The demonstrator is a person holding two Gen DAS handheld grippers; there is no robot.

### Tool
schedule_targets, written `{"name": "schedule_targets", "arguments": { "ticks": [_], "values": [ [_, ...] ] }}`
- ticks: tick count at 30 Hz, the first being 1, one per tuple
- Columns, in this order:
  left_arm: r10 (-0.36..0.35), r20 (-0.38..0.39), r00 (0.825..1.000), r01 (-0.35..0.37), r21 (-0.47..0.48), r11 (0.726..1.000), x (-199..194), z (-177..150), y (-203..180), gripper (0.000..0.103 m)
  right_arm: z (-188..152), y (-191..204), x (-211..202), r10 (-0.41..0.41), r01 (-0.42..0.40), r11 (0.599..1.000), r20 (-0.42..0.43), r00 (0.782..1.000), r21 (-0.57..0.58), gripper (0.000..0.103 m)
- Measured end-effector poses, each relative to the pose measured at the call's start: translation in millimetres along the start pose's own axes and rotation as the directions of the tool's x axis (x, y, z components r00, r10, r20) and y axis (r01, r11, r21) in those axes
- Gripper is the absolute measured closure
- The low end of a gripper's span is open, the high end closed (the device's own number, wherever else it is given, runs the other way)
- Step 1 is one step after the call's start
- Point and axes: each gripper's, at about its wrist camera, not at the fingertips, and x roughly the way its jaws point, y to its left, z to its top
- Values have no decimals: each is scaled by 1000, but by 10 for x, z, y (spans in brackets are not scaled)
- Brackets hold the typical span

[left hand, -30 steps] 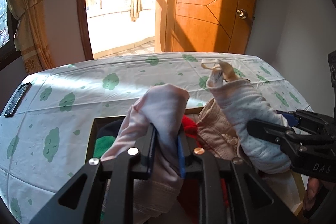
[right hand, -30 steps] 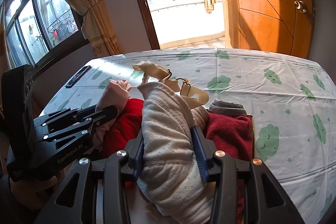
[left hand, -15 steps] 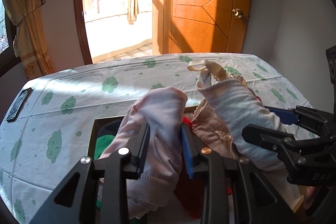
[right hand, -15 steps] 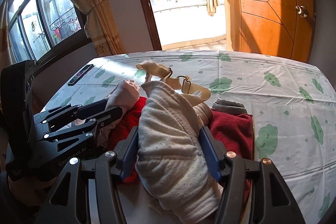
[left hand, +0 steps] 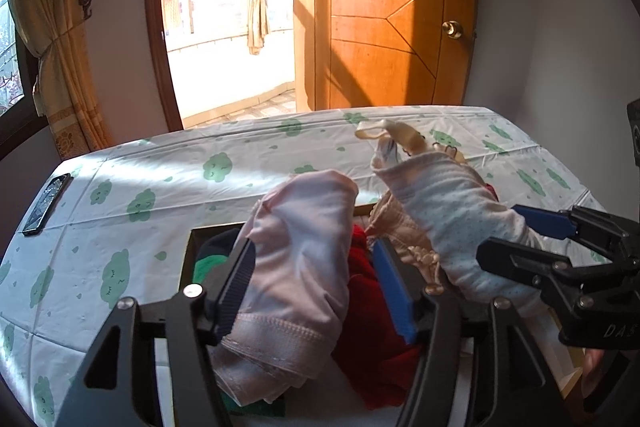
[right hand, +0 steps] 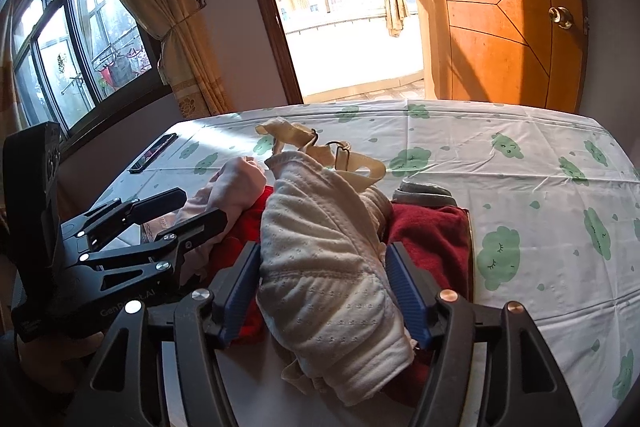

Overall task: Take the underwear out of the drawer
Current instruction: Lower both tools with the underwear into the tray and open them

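Note:
The open drawer [left hand: 188, 259] sits in front of a bed and holds folded clothes. My left gripper [left hand: 316, 275] stands wide open around pale pink underwear [left hand: 304, 247], which rests loose between its blue pads. My right gripper [right hand: 324, 279] is also open, with a white dotted bra [right hand: 324, 267] lying between its pads and its beige straps [right hand: 320, 147] sticking up. The right gripper also shows in the left wrist view [left hand: 532, 239], with the white bra [left hand: 452, 211] beside it. The left gripper shows in the right wrist view [right hand: 188, 211] next to the pink underwear [right hand: 240, 183].
Red clothes [left hand: 368, 311] and a green item [left hand: 204, 263] lie in the drawer, and a dark red towel [right hand: 432, 235] lies at its right side. The bed [right hand: 520, 167] has a white sheet with green clouds. A phone [left hand: 46, 205] lies on its left edge. A wooden door [left hand: 392, 27] stands behind.
Both grippers have opened: the left let go of the pink underwear and the right let go of the white bra. Both garments rest loose between the pads.

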Motion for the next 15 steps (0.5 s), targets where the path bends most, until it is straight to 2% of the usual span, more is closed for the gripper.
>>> {"name": "schedule_targets", "arguments": {
  "ticks": [4,9,15],
  "values": [
    [22,18,1000,-22,7,1000,-50,-2,-43,32,-27,-4,-6,-9,9,1000,-4,1000,-4,37],
    [78,86,993,-77,-9,997,-202,5,-39,9,-60,-13,-101,-16,16,1000,16,1000,-1,37],
    [59,108,992,-57,-25,998,-358,19,-72,5,-118,7,-218,-10,10,1000,25,1000,-2,37]
  ]
}}
